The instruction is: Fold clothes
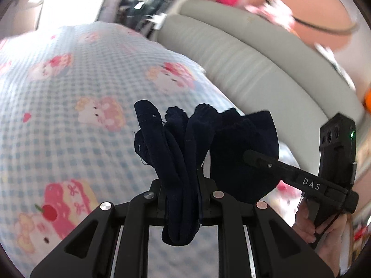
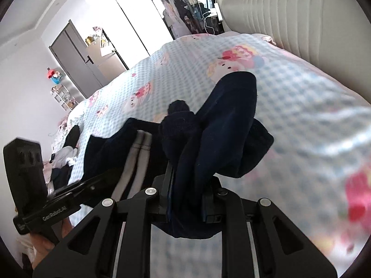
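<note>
Both tongs, left (image 1: 179, 185) and right (image 2: 187, 185), clench bunched edges of the dark navy knit garment (image 2: 222, 125) above the blue-checked cartoon-print bed (image 1: 69, 120); pulling the cloth evenly taut before lowering should prevent wrinkles.

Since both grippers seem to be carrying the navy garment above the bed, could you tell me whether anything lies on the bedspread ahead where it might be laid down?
Nothing visible does. The navy garment is clamped in both grippers, and the checked bedspread ahead shows only its print. A pile of clothes lies at the far left edge, off to the side.

Bright daylight, blown-out window (image 2: 129, 11), motion blur, fisheye-warped edges.
</note>
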Demonstrator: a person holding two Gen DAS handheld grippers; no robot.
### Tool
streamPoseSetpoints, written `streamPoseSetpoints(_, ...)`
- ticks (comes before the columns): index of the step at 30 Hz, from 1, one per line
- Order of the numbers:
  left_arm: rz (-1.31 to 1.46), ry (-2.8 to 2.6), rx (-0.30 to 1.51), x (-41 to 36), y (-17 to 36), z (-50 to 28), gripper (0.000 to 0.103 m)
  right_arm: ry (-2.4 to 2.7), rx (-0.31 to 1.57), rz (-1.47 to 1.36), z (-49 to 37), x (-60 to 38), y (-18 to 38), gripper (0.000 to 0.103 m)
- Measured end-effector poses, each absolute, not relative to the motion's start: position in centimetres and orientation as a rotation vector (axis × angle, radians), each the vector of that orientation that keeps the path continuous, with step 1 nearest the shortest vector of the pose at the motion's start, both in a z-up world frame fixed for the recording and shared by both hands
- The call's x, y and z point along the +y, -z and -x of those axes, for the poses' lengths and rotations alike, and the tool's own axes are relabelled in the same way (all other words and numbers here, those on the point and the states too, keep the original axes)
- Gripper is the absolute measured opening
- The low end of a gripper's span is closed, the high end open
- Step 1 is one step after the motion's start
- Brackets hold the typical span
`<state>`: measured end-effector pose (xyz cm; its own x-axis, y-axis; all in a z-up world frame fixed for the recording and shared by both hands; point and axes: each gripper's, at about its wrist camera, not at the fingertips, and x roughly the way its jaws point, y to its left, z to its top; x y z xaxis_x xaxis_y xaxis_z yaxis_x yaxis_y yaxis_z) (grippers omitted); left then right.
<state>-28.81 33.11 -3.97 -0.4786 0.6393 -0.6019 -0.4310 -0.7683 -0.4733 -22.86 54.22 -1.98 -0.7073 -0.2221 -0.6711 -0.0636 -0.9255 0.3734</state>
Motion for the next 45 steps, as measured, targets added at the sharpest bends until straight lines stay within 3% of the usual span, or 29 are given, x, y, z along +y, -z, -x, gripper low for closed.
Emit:
streamPoseSetpoints(4,1.198,-2.244,-0.450,32.7,10.7,31.9,0.017,2.740,-0.509,-1.313,27.5,54.5,7.7,0.023)
streamPoseSetpoints(7,1.396,-2.221,-0.383,33.2,16.3,32.9,0.017,2.641,-0.459,-1.600,30.1,54.6,14.9,0.024)
streamPoseSetpoints(8,1.451,-2.212,-0.349,33.2,17.6,33.0,0.020,2.654,-0.416,-1.597,29.9,54.3,15.1,0.024)
streamPoseSetpoints(9,1.500,-2.195,-0.312,33.0,18.6,33.1,0.029,2.667,-0.372,-1.593,29.8,54.0,15.3,0.024)
streamPoseSetpoints(10,1.525,-2.176,-0.297,32.6,19.2,33.0,0.030,2.680,-0.330,-1.588,29.7,53.7,15.4,0.026)
streamPoseSetpoints(14,1.404,-2.248,-0.302,30.5,16.3,31.5,0.042,2.731,-0.289,-1.502,28.7,53.9,12.9,0.032)
streamPoseSetpoints(20,1.094,-2.411,-0.155,32.5,10.7,29.5,0.042,2.984,-0.313,-1.248,25.5,54.0,8.0,0.032)
streamPoseSetpoints(23,1.145,-2.370,-0.098,34.7,11.8,30.5,0.042,2.980,-0.299,-1.194,25.5,53.2,7.6,0.032)
streamPoseSetpoints(28,1.343,-2.316,-0.072,36.5,16.3,32.2,0.042,2.828,-0.214,-1.378,28.5,51.5,11.9,0.032)
streamPoseSetpoints(30,1.415,-2.302,-0.113,35.5,18.0,32.4,0.035,2.829,-0.135,-1.471,28.8,51.8,14.4,0.032)
streamPoseSetpoints(37,1.436,-2.284,-0.080,35.8,19.0,32.1,0.035,2.819,-0.141,-1.493,29.1,52.2,16.1,0.033)
streamPoseSetpoints(42,1.477,-2.276,-0.086,36.0,17.7,32.5,0.037,2.813,-0.189,-1.487,29.1,52.6,15.9,0.033)
streamPoseSetpoints(45,1.434,-2.271,-0.137,35.4,14.7,33.2,0.048,2.858,-0.192,-1.473,28.1,52.0,14.0,0.038)
